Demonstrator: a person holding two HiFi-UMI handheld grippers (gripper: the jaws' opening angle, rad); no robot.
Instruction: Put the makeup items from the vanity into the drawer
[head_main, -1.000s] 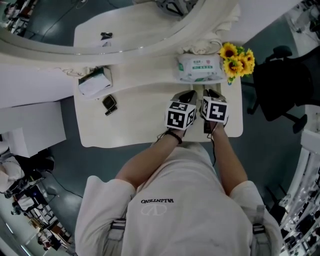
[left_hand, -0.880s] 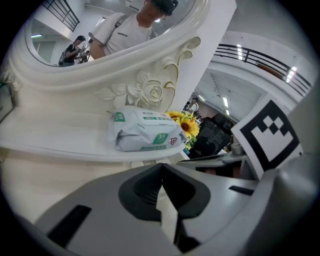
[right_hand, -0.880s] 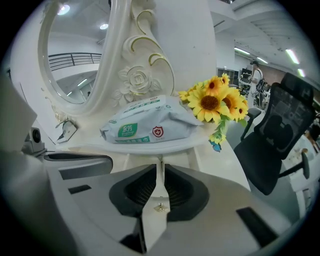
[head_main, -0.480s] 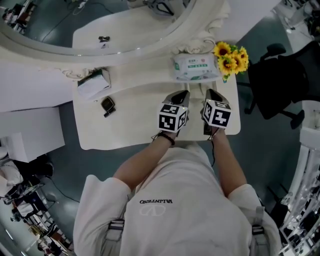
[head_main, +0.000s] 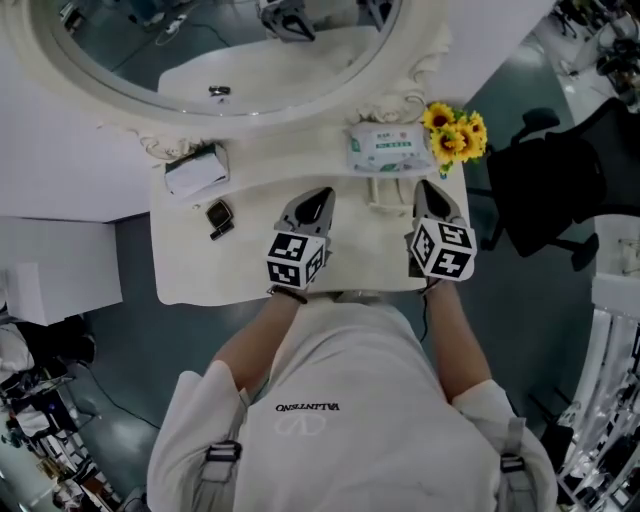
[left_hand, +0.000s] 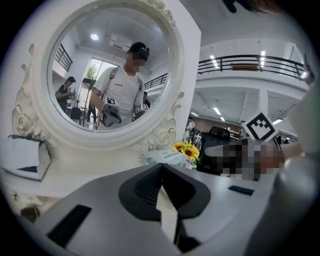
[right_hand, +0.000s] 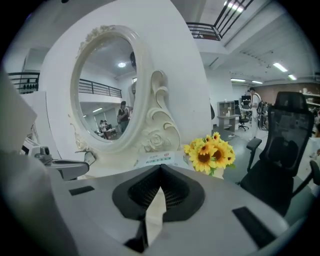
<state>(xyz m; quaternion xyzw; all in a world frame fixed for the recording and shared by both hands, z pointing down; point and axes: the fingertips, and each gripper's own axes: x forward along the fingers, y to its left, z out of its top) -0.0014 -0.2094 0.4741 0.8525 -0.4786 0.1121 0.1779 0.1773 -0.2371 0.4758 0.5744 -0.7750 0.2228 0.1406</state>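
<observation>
Our 2 grippers have spread apart; left fingers (head_main: 318, 198) and right fingers (head_main: 430, 190) are shut, empty. We should open the left for the small dark item (head_main: 218, 215) left of them.

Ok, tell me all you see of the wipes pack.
The wipes pack is soft and white, with green print on its top label, plastic by the look. It lies flat at the back of the vanity, below the mirror frame, sunflowers at its right end. Nothing rests on it; whether the flowers touch it is unclear.
</observation>
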